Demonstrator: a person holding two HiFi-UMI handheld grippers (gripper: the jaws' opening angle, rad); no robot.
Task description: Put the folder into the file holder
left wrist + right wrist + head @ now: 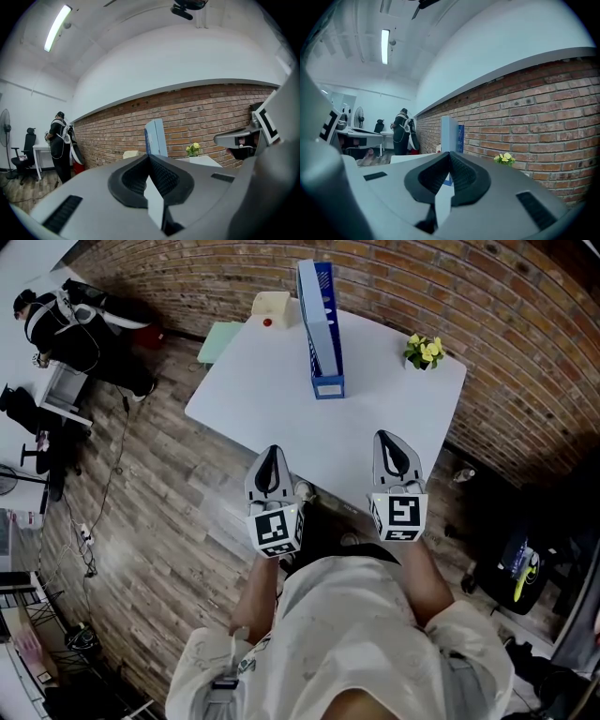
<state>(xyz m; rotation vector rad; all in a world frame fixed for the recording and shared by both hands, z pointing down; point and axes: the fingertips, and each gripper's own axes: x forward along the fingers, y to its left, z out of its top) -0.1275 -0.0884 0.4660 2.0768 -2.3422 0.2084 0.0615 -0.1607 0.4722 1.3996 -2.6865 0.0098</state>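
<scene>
Parked at a white tabletop (281,418), work probably done.
Blue file holder (321,329) standing upright toward the far side, open top kept reachable; no folder lying loose, so likely already slotted inside, though not distinguishable there. Left tongs (273,456) and right tongs (389,442) held level over the near edge, both closed tight, gripping nothing.

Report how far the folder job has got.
Looks done: no folder lies loose on the table, so it is probably inside the upright blue file holder, though I cannot see it clearly. In hand: nothing; left gripper and right gripper are shut, empty. Left: nothing visible.
</scene>
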